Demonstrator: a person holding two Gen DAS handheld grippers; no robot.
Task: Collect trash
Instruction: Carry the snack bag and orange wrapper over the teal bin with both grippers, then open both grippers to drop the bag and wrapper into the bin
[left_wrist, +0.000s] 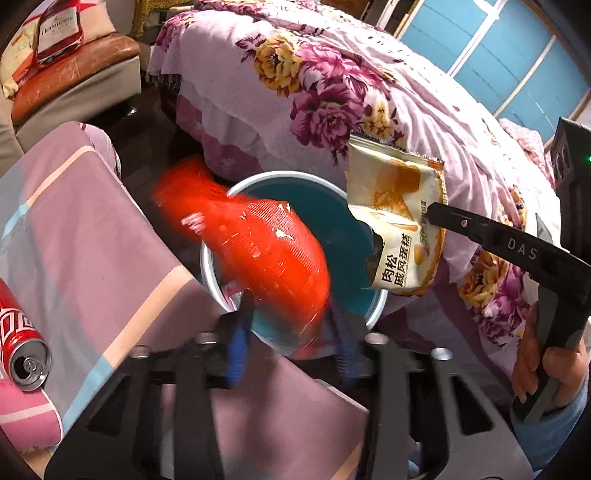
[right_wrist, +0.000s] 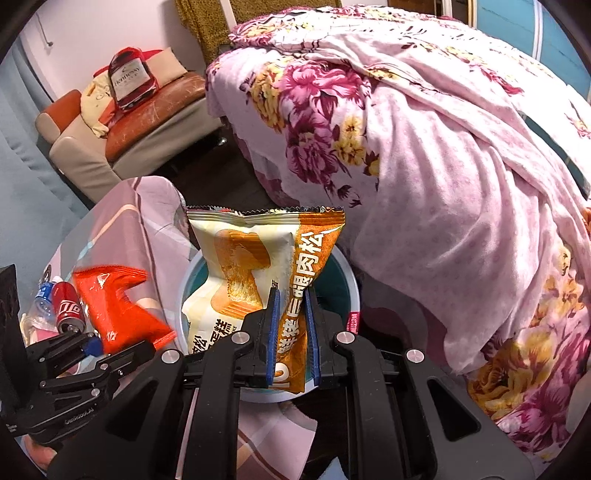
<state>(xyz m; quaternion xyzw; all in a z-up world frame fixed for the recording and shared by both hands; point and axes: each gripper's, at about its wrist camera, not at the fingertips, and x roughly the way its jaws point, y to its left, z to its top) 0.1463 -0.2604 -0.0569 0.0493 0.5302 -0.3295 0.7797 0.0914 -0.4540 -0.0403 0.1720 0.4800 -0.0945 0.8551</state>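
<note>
Red crinkly plastic wrapper (left_wrist: 255, 254) blurs between the left gripper's (left_wrist: 291, 328) parted jaws, released over the round teal bin (left_wrist: 325, 206). At three o'clock, the right gripper (right_wrist: 291, 325) pinches a cream-and-orange cake packet (right_wrist: 258, 266) above the same bin, poised to drop.

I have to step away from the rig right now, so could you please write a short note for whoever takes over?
Left gripper: jaws open; the red wrapper, blurred, is in front of them over the bin. Whether it is still touching them I cannot tell.
Right gripper: jaws shut on the cake wrapper, held over the bin.
Done: both wrappers picked up and brought to the bin.
Left: release the cake wrapper into the bin, check the red one lands inside, then fetch the red can lying on the striped cloth. A plastic bottle lies beside the can.
</note>
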